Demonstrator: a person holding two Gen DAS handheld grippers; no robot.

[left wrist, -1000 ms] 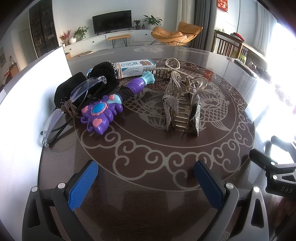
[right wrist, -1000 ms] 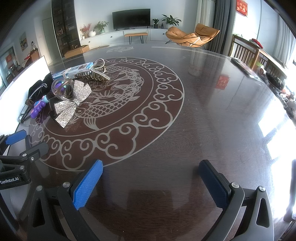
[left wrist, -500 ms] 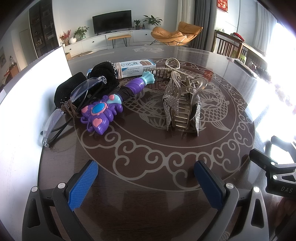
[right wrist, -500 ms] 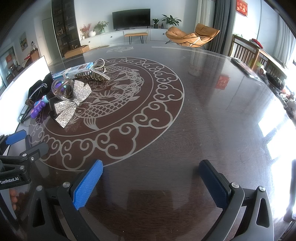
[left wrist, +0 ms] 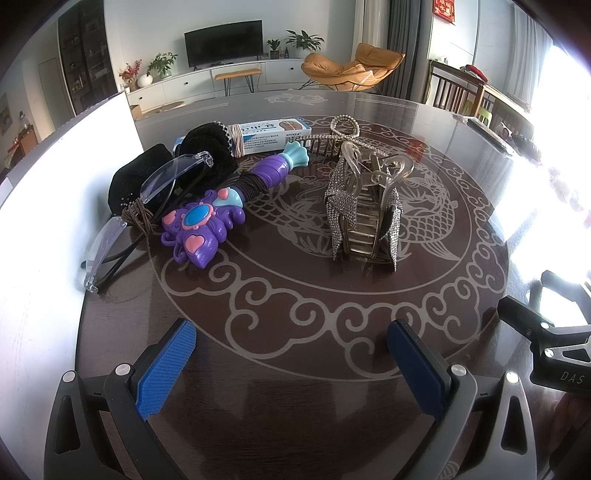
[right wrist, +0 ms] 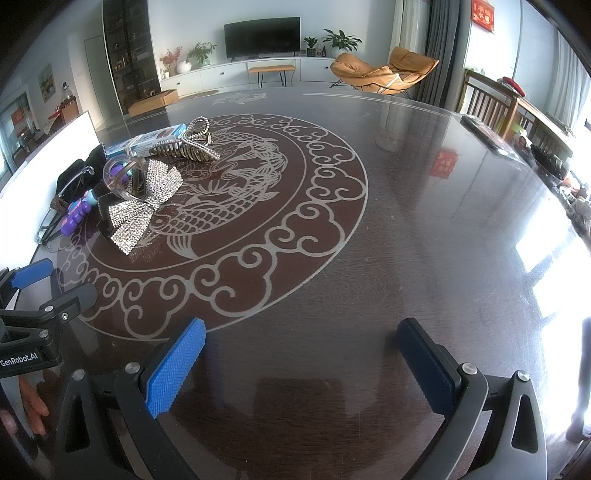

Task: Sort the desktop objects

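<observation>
1. The left gripper (left wrist: 291, 365) and right gripper (right wrist: 301, 363) both hover spread wide and empty.
2. The nearest target, the rhinestone-bowed amber hair claw (left wrist: 364, 214), stands upright ahead of the left gripper; better to straddle its sides squarely.
3. The purple plastic toy wand (left wrist: 218, 210) and clear-lensed glasses (left wrist: 147, 199) crowd the white board's (left wrist: 40, 236) edge.
4. The glossy dark round table (right wrist: 424, 236) reflects glare; a living room lies beyond.

Television (right wrist: 262, 36), orange chair (right wrist: 384, 70), bright right-hand window (left wrist: 569, 122).

Beyond my table I see: black flat television (right wrist: 262, 37) on long white low cabinet (right wrist: 236, 72) | orange lounge chair (right wrist: 384, 70) right of it | green potted plants (right wrist: 341, 38) on cabinet | wooden slatted chair (right wrist: 484, 105) far right
</observation>
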